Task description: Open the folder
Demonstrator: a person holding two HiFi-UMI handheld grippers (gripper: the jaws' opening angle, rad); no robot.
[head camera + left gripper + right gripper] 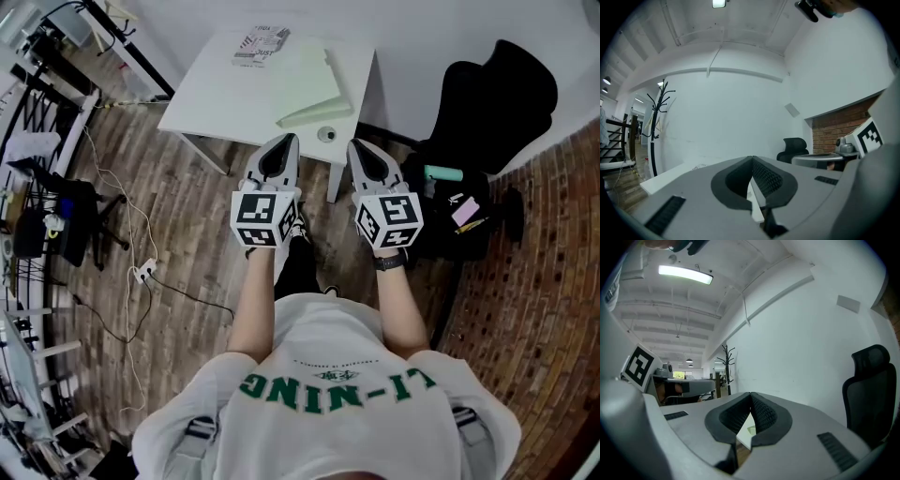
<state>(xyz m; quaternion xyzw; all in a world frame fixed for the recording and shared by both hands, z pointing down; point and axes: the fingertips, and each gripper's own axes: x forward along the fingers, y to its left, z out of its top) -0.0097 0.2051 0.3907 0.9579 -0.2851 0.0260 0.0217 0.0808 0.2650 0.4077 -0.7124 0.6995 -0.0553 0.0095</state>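
The pale green folder [309, 84] lies closed on the white table [216, 94], toward its right side. Both grippers hang level in the air just short of the table's near edge, side by side and apart from the folder. My left gripper [286, 139] is shut with nothing in it; in its own view the jaws meet at the tips [752, 158]. My right gripper [356, 143] is shut and empty too, its tips touching [751, 393]. A sliver of the folder [751, 430] shows through the gap under the right jaws.
A printed booklet [261, 44] lies at the table's far edge and a small round object [326, 134] near its front corner. A black office chair [497, 103] and a black bag [459, 211] stand to the right. Cables and a power strip [142, 272] lie on the floor at left.
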